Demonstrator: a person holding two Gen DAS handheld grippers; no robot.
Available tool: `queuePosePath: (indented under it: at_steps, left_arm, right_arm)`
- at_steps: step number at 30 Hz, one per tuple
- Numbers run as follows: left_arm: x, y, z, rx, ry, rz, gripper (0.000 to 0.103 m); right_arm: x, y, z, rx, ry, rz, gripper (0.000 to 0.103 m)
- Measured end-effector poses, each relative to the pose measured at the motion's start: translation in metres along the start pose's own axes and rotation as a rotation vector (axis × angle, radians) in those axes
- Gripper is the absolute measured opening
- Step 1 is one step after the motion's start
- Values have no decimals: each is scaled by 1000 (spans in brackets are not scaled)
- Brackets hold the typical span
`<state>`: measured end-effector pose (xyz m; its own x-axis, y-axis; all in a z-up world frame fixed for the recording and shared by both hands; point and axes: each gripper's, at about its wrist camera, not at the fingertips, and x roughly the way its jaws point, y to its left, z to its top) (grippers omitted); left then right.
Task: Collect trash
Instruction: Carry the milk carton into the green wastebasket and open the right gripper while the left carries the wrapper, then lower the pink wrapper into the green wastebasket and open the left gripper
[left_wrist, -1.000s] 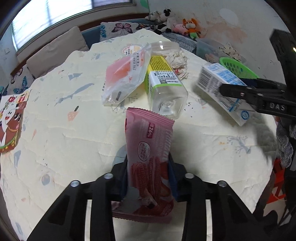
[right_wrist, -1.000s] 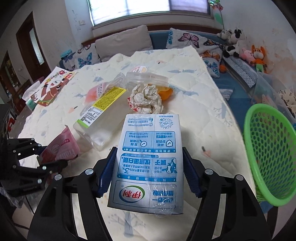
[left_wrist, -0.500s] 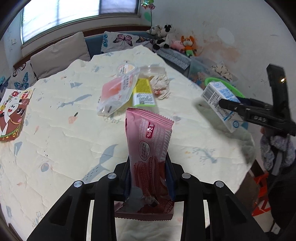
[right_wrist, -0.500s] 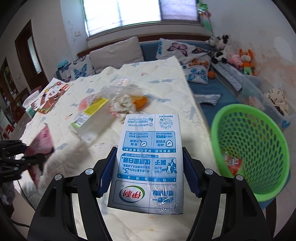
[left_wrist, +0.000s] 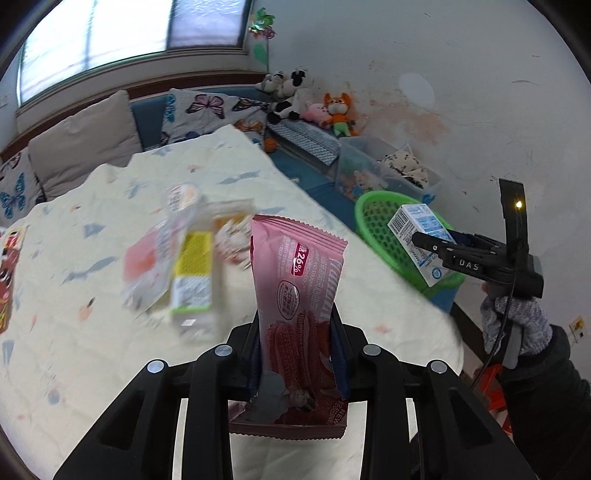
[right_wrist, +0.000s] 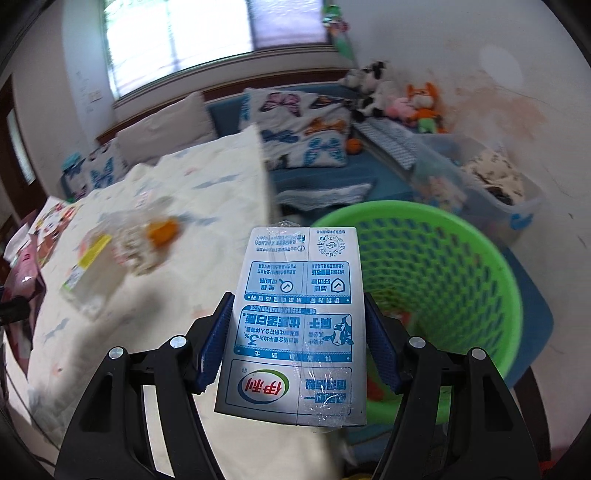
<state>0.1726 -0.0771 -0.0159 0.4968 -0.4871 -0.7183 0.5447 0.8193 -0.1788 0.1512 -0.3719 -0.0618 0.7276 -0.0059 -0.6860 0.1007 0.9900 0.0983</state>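
My left gripper (left_wrist: 297, 325) is shut on a pink snack wrapper (left_wrist: 297, 280), which stands upright between the pads above the table. My right gripper (right_wrist: 297, 325) is shut on a blue and white milk carton (right_wrist: 295, 317), held at the table's right edge just short of the green basket (right_wrist: 461, 266). In the left wrist view the same carton (left_wrist: 421, 236) hangs over the near rim of the green basket (left_wrist: 373, 218), with a gloved hand (left_wrist: 517, 321) below the gripper. Some red trash lies in the basket's bottom.
On the cream quilted table (left_wrist: 92, 325) lie a clear bottle with a yellow label (left_wrist: 194, 273), a clear plastic bag (left_wrist: 155, 254), crumpled paper (right_wrist: 136, 247) and an orange scrap (right_wrist: 162, 230). A blue couch with cushions and plush toys (left_wrist: 306, 99) lies behind. A clear storage box (right_wrist: 491, 188) stands beyond the basket.
Both grippers have swung right toward the green basket. The milk carton has gone from over the table to the basket's rim. The pink wrapper has risen off the table, still gripped.
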Motion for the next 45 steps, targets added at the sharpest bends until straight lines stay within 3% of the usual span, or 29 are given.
queuePosePath:
  at_steps: [10,20,39,45]
  left_arm:
    - [42,-29,49,-26,14,-49,30]
    - [75,-59,77,5,25,-68,30]
    - [144,-142,105,82,79,-136,31]
    - [172,-162,108,68,122,-161,37]
  right_arm:
    - [24,-75,3,76,26,-103,67]
    - [49,-103,-5,95,61,-137,74]
    - [-25,-106,-15,87,-57,-114,78]
    - [-38,-110,-23,97,-74,-118,78]
